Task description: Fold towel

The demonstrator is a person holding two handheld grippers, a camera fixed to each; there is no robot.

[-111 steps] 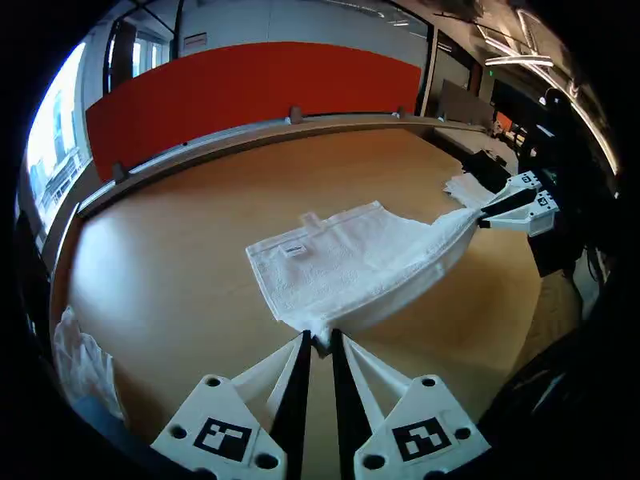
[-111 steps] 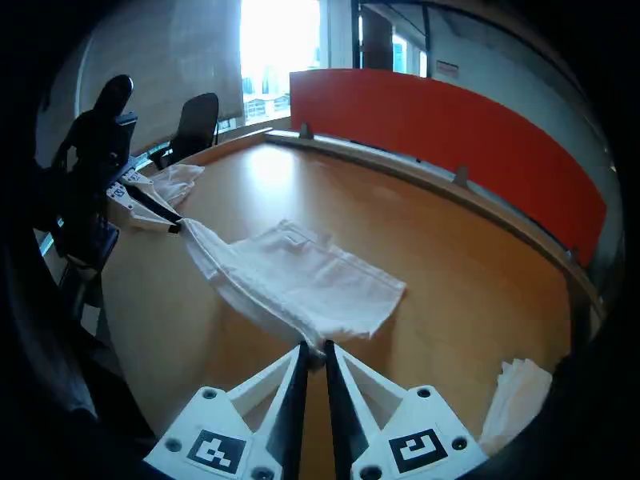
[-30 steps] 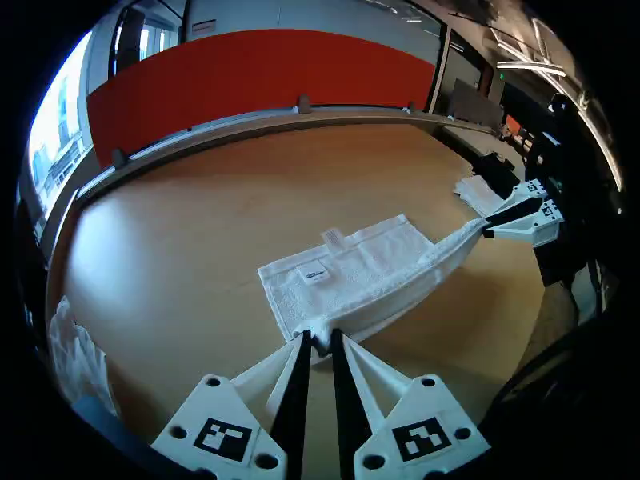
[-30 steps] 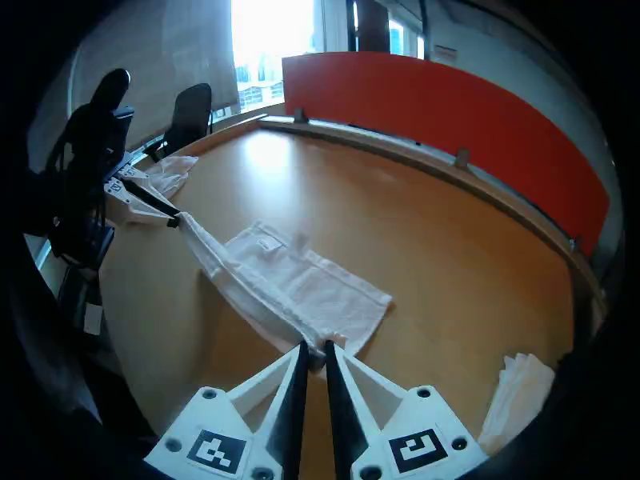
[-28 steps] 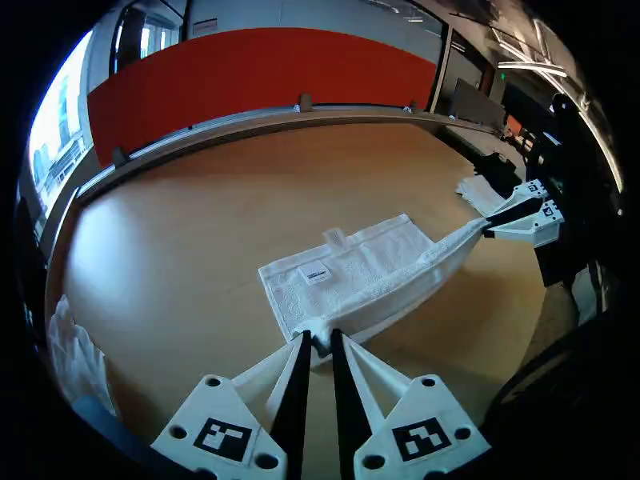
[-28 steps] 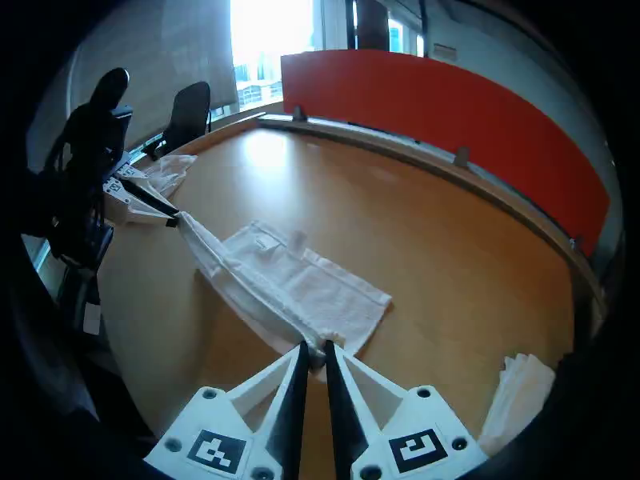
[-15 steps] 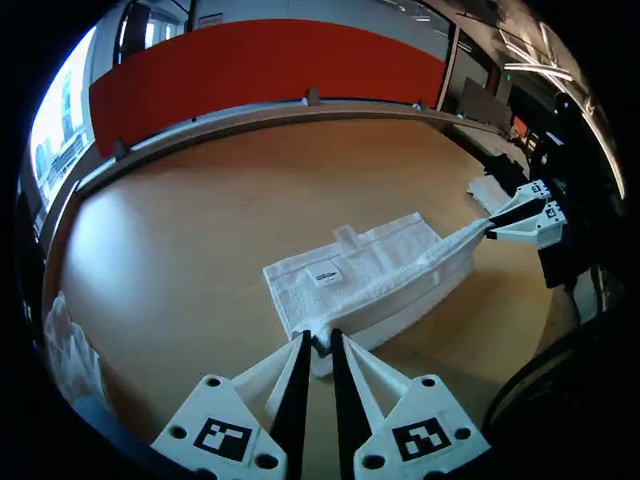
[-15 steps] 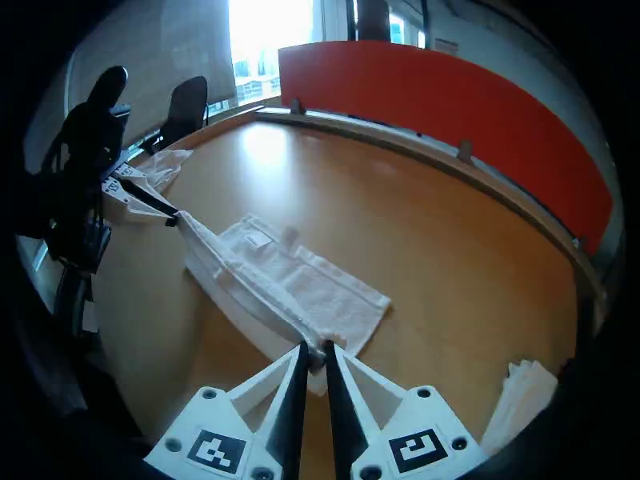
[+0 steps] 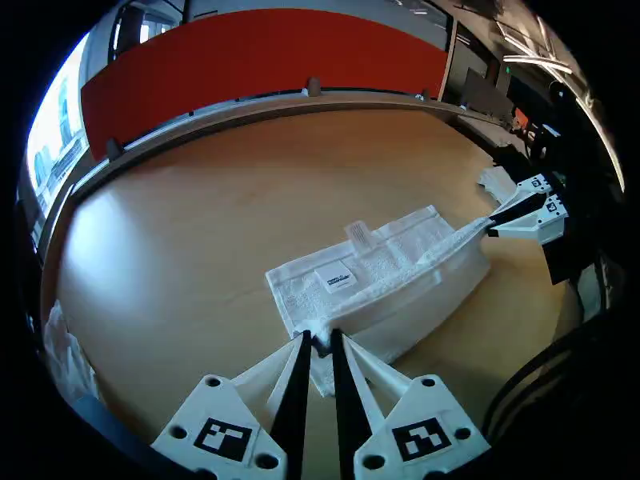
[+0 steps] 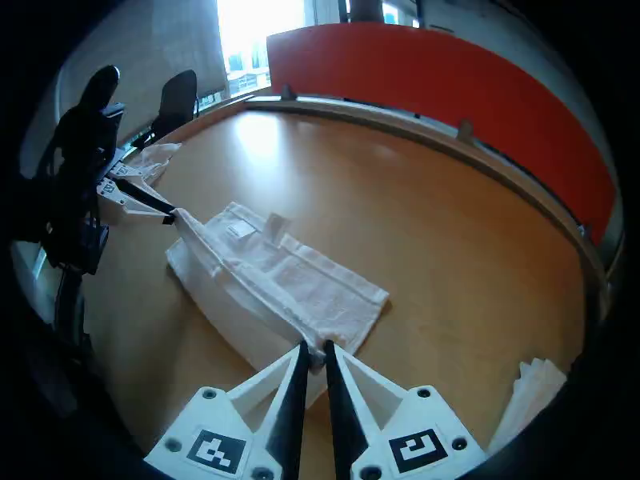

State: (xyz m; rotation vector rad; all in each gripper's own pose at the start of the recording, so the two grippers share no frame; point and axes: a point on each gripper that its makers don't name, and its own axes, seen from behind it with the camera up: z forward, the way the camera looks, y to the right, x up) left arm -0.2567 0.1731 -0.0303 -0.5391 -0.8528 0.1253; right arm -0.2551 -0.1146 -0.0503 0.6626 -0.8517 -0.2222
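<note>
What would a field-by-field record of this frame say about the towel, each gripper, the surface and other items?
towel: white, far part flat on the table, near edge lifted and stretched between the grippers
left gripper: shut on one end of the lifted edge
right gripper: shut on the other end
label: facing up on the flat part
table: wooden, curved
backdrop: red partition along the far edge
other: white cloths at the table edge
</note>
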